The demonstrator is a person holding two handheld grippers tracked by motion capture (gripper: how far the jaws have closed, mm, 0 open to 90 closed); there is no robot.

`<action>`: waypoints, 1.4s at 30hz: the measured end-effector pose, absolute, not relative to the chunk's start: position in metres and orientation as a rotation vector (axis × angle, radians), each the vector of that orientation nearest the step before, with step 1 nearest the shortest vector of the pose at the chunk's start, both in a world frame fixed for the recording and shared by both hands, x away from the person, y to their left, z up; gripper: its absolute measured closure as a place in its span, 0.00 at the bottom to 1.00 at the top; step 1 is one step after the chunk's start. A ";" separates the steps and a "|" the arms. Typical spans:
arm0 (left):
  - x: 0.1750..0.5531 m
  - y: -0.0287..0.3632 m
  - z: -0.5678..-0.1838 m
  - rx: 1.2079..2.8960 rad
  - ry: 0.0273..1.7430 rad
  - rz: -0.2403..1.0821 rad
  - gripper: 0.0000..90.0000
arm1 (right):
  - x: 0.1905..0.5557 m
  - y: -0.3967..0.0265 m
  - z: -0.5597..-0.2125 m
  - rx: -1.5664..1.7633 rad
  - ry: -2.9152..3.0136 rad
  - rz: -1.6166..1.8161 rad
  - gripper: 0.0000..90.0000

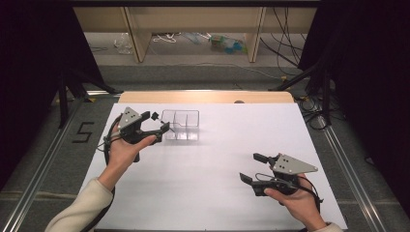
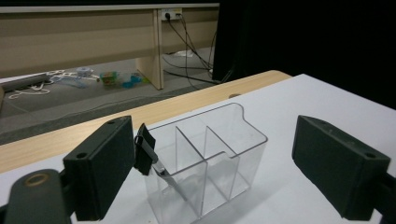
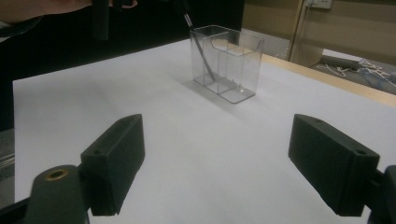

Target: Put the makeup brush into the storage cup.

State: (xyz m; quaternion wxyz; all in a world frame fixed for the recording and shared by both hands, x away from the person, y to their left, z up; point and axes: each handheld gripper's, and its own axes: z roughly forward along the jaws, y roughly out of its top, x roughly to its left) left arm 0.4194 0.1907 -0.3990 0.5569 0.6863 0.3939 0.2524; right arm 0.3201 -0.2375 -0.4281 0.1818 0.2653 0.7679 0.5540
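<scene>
I'm holding two grippers. Left gripper (image 1: 161, 122), jaws spread, hovering just beside one clear three-compartment organizer (image 1: 181, 124); one black-tipped stick (image 2: 150, 152) leaning in its end compartment. Right gripper (image 1: 253, 167), jaws spread, gripping nothing, well apart over white table (image 1: 203, 169).

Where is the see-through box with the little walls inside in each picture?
High view: the clear divided box sits on the white table, upper left of centre, just right of the left gripper.
Left gripper view: centre, between the black fingers.
Right gripper view: upper middle.
Shared landmark: the table's wooden far edge.
</scene>
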 end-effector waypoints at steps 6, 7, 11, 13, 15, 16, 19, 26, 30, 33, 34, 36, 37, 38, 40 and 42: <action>0.402 0.192 -0.407 1.620 0.909 0.571 0.17 | 0.321 -0.237 -0.428 0.743 2.165 1.573 0.22; 0.399 0.192 -0.408 1.618 0.910 0.567 0.17 | 0.320 -0.238 -0.428 0.747 2.168 1.564 0.22; 0.389 0.194 -0.410 1.622 0.891 0.578 0.16 | 0.320 -0.238 -0.428 0.748 2.168 1.565 0.22; 0.385 0.197 -0.410 1.616 0.890 0.583 0.16 | 0.320 -0.237 -0.428 0.745 2.165 1.570 0.22; 0.382 0.199 -0.410 1.614 0.891 0.589 0.16 | 0.320 -0.237 -0.428 0.746 2.170 1.565 0.22; 0.380 0.200 -0.410 1.608 0.890 0.590 0.16 | 0.320 -0.236 -0.429 0.742 2.160 1.579 0.22; 0.374 0.203 -0.412 1.607 0.885 0.592 0.16 | 0.321 -0.236 -0.429 0.744 2.151 1.587 0.22; 0.354 0.206 -0.415 1.604 0.847 0.590 0.17 | 0.320 -0.237 -0.428 0.757 2.170 1.568 0.22; 0.342 0.207 -0.416 1.595 0.822 0.588 0.17 | 0.320 -0.237 -0.428 0.750 2.165 1.574 0.22; 0.335 0.208 -0.418 1.583 0.816 0.581 0.17 | 0.321 -0.237 -0.428 0.753 2.167 1.574 0.22; 0.333 0.209 -0.419 1.580 0.813 0.581 0.17 | 0.320 -0.237 -0.428 0.762 2.172 1.574 0.22; 0.330 0.210 -0.420 1.575 0.808 0.583 0.17 | 0.320 -0.236 -0.428 0.767 2.176 1.578 0.22; 0.328 0.210 -0.421 1.575 0.805 0.582 0.17 | 0.320 -0.236 -0.428 0.766 2.176 1.578 0.22; 0.326 0.211 -0.421 1.575 0.796 0.582 0.17 | 0.320 -0.236 -0.428 0.765 2.176 1.578 0.22; 0.324 0.213 -0.422 1.573 0.790 0.579 0.16 | 0.320 -0.237 -0.428 0.769 2.173 1.564 0.22; 0.322 0.215 -0.424 1.566 0.786 0.576 0.16 | 0.320 -0.238 -0.428 0.758 2.163 1.561 0.22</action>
